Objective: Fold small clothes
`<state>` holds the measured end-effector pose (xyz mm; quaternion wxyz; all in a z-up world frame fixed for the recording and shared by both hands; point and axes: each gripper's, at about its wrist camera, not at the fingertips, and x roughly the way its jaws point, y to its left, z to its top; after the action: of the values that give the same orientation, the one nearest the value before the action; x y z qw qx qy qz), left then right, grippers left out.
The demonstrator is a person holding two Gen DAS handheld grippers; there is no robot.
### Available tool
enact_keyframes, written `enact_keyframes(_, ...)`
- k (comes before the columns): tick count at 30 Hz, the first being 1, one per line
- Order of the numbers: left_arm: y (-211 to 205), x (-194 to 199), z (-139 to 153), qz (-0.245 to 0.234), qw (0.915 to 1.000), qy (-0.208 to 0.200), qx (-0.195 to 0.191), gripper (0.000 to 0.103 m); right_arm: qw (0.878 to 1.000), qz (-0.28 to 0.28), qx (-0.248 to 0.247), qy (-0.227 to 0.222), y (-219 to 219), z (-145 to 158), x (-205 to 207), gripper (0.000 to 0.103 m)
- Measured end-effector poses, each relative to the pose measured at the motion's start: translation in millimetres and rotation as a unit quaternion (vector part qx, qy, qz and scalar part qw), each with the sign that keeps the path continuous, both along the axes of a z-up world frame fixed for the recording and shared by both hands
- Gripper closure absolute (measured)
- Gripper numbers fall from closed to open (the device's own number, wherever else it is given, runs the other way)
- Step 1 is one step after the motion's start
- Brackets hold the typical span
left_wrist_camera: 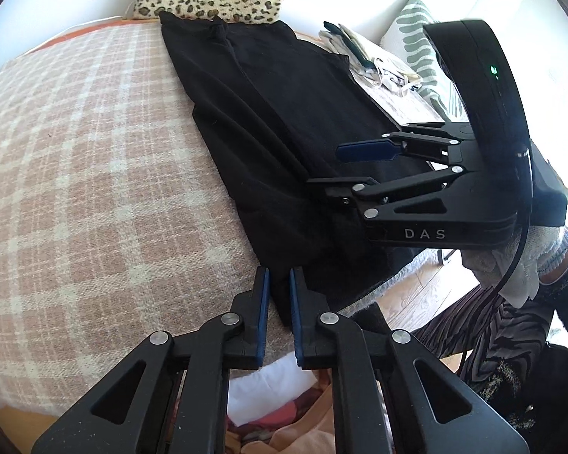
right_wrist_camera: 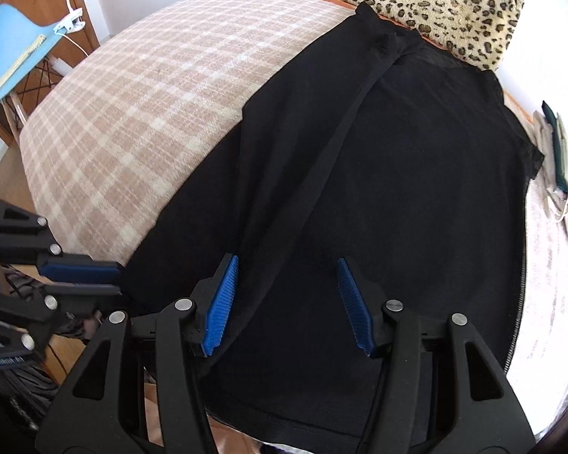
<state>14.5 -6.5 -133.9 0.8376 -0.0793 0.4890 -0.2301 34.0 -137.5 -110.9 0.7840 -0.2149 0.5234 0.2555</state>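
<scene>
A black garment [right_wrist_camera: 397, 174] lies spread on a pink-and-cream checked blanket [right_wrist_camera: 140, 106], its left side folded over in a long band. In the left wrist view the garment [left_wrist_camera: 284, 121] runs from the far edge to the near edge. My left gripper [left_wrist_camera: 279, 283] has its blue pads narrowly apart around the garment's near corner; it also shows in the right wrist view [right_wrist_camera: 83, 278]. My right gripper [right_wrist_camera: 287, 276] is open just above the garment's near part, holding nothing; it also shows in the left wrist view [left_wrist_camera: 340, 166].
A leopard-print cushion [right_wrist_camera: 454, 11] lies at the far edge. A small pile of light folded clothes [left_wrist_camera: 371, 56] sits to the right, beside a green-patterned pillow [left_wrist_camera: 420, 38]. A blue chair [right_wrist_camera: 15, 53] stands at the left. Wooden floor and more clothes [left_wrist_camera: 284, 423] lie below the near edge.
</scene>
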Motion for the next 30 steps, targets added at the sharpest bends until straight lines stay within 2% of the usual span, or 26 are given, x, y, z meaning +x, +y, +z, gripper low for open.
enact_keyframes(2, 0.8, -0.9, 1.8, 0.002, 1.0, -0.002, -0.005, 0.096, 1.0, -0.012, -0.014, -0.012, -14.0, 2.1, -4.5, 0.046)
enact_keyframes(6, 2.5, -5.4, 7.1, 0.005, 0.9999, -0.009, -0.008, 0.096, 0.999, -0.05, 0.009, -0.005, -39.5, 11.8, -7.8, 0.046)
enact_keyframes(9, 5.5, -9.0, 12.4, 0.012, 0.9997, -0.013, -0.018, 0.094, 0.995, -0.06, 0.075, 0.037, -51.3, 20.4, -9.6, 0.046)
enact_keyframes(10, 6.6, -9.1, 13.2, 0.02, 0.9996, -0.012, -0.016, 0.089, 0.992, -0.06, 0.096, 0.053, -53.3, 21.5, -10.6, 0.046)
enact_keyframes(11, 8.1, -7.7, 12.9, 0.024, 0.9994, -0.006, -0.023, 0.081, 0.99, -0.058, 0.11, 0.07, -53.7, 21.2, -12.0, 0.046)
enact_keyframes(12, 9.8, -6.8, 11.0, 0.021, 0.9991, 0.002, -0.037, 0.08, 0.988, -0.059, 0.118, 0.08, -53.2, 20.1, -14.7, 0.046)
enact_keyframes(15, 7.2, -2.0, 1.9, 0.021, 0.9986, 0.027, -0.04, 0.08, 0.982, -0.071, 0.136, 0.114, -53.6, 11.3, -16.0, 0.046)
enact_keyframes(17, 6.9, -4.1, -1.3, 0.02, 0.9984, 0.027, -0.047, 0.083, 0.978, -0.082, 0.139, 0.131, -56.1, 5.1, -15.1, 0.046)
enact_keyframes(18, 5.6, -3.8, -1.8, 0.016, 0.9984, 0.029, -0.046, 0.095, 0.977, -0.084, 0.143, 0.131, -57.4, 5.0, -15.0, 0.046)
enact_keyframes(19, 4.5, -3.8, -2.0, 0.01, 0.9982, 0.033, -0.049, 0.1, 0.976, -0.086, 0.148, 0.135, -57.9, 6.5, -16.4, 0.046)
enact_keyframes(21, 5.3, -6.0, 0.8, 0.011, 0.9981, 0.025, -0.055, 0.1, 0.97, -0.09, 0.167, 0.15, -60.4, 6.9, -14.7, 0.054)
enact_keyframes(23, 10.3, -8.9, 6.7, 0.016, 0.9977, 0.019, -0.063, 0.1, 0.963, -0.096, 0.181, 0.175, -62.5, 0.1, -9.0, 0.091)
enact_keyframes(25, 17.4, -13.4, 12.7, 0.021, 0.9971, 0.009, -0.073, 0.1, 0.953, -0.092, 0.208, 0.198, -64.2, -2.1, -7.1, 0.093)
enact_keyframes(28, 19.8, -18.2, 6.8, 0.018, 0.9976, 0.014, -0.064, 0.1, 0.962, -0.085, 0.187, 0.182, -63.5, -5.0, -10.6, 0.094)
enact_keyframes(30, 17.8, -19.7, -2.8, 0.016, 0.9982, 0.028, -0.05, 0.1, 0.959, -0.092, 0.188, 0.19, -66.2, -10.7, -10.1, 0.096)
